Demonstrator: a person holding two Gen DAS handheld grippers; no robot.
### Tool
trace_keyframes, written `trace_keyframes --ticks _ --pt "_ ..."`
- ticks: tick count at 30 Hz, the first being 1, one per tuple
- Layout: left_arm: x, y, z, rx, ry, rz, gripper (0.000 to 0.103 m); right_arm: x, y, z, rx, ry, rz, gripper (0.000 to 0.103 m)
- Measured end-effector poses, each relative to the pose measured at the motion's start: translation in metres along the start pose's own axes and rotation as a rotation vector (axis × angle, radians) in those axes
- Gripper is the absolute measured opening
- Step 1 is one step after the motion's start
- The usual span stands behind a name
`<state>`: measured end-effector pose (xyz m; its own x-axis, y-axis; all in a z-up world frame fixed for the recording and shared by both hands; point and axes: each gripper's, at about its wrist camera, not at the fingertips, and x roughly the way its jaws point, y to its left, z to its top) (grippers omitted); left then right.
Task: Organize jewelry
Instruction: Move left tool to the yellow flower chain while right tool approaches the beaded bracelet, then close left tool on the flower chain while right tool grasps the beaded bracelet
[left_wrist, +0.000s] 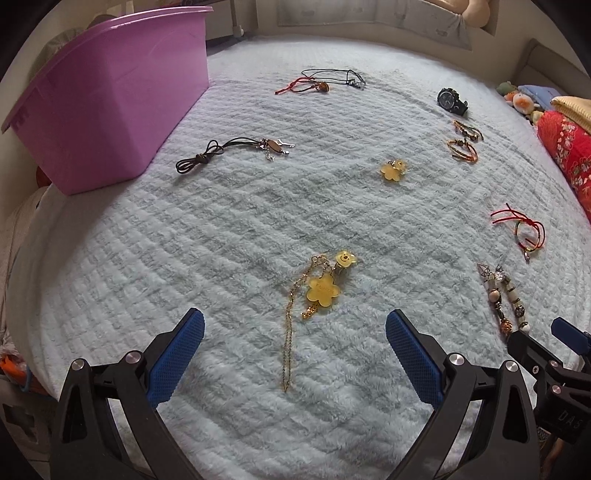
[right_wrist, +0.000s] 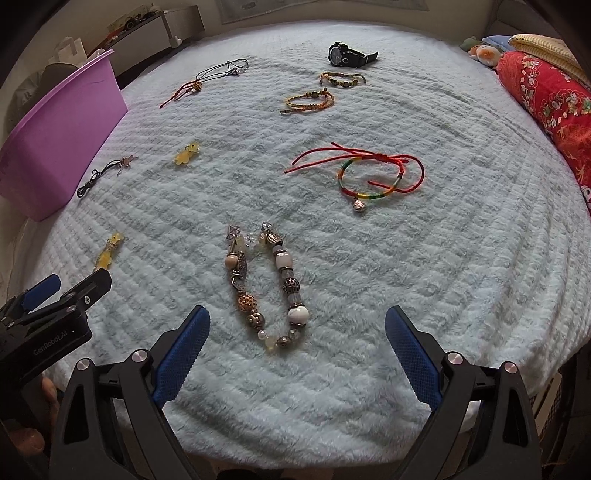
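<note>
Lying near the blanket's (left_wrist: 184, 240) front edge, the gold flower necklace (left_wrist: 320, 290) is framed by the spread left gripper (left_wrist: 294, 334), the beaded bracelet (right_wrist: 266, 286) by the spread right gripper (right_wrist: 297, 332). Both pieces are judged light and limp; the chain's stiff pendant and the bracelet's larger beads are best pinched.
</note>
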<state>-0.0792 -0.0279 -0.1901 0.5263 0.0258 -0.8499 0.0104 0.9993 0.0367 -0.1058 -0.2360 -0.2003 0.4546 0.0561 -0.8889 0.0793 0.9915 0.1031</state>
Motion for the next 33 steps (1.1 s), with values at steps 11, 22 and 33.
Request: trace_keyframes --ticks 11,22,33 --pt "0.023 -0.006 -0.009 0.019 -0.076 0.009 0.098 0.019 0.008 -0.008 -0.043 -0.094 -0.066 0.092" --pt "0.014 -0.019 -0.015 0.063 -0.11 0.004 0.068 0.023 0.017 -0.007 -0.088 -0.13 -0.075 0.084" --pt "0.008 -0.043 -0.008 0.111 -0.068 -0.066 0.007 0.015 0.034 -0.007 -0.166 -0.122 0.003 0.025"
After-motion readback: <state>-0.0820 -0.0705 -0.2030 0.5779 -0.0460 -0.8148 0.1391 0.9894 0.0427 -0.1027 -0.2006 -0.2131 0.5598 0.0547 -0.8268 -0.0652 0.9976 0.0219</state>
